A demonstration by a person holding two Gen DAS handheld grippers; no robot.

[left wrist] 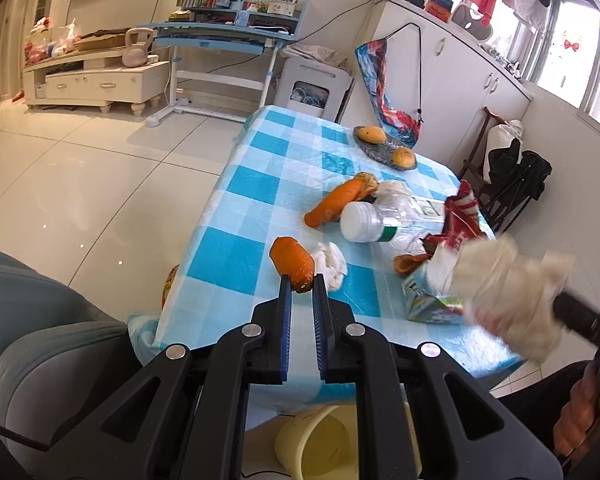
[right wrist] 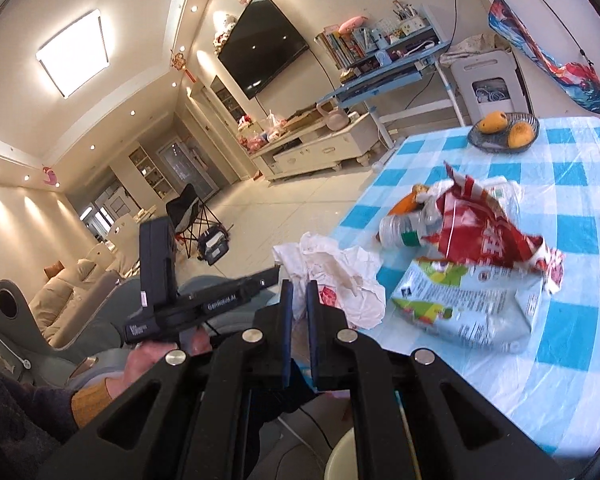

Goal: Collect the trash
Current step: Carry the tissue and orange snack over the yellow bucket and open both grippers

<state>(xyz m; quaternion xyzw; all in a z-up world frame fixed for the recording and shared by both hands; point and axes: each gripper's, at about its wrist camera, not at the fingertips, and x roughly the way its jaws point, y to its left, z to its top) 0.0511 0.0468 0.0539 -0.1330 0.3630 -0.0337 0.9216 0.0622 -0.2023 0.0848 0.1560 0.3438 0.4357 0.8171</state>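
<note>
My left gripper (left wrist: pixel 301 282) is shut on a piece of orange peel (left wrist: pixel 292 263) and holds it above the near edge of the blue checked table (left wrist: pixel 236 256). My right gripper (right wrist: pixel 299 289) is shut on a crumpled white plastic bag (right wrist: pixel 336 276), held off the table's near edge; the bag shows blurred in the left wrist view (left wrist: pixel 512 292). On the table lie a long orange peel (left wrist: pixel 334 202), a clear plastic bottle (left wrist: pixel 384 220), a red wrapper (right wrist: pixel 488 228), a flattened drink carton (right wrist: pixel 472 304), a white tissue (left wrist: pixel 332 264) and a small peel (left wrist: pixel 408 263).
A pale yellow bin (left wrist: pixel 320 444) stands on the floor below the table's near edge, under my left gripper. A dark fruit dish with two mangoes (right wrist: pixel 502 132) sits at the table's far end. A grey chair (left wrist: pixel 40 340) is at the left.
</note>
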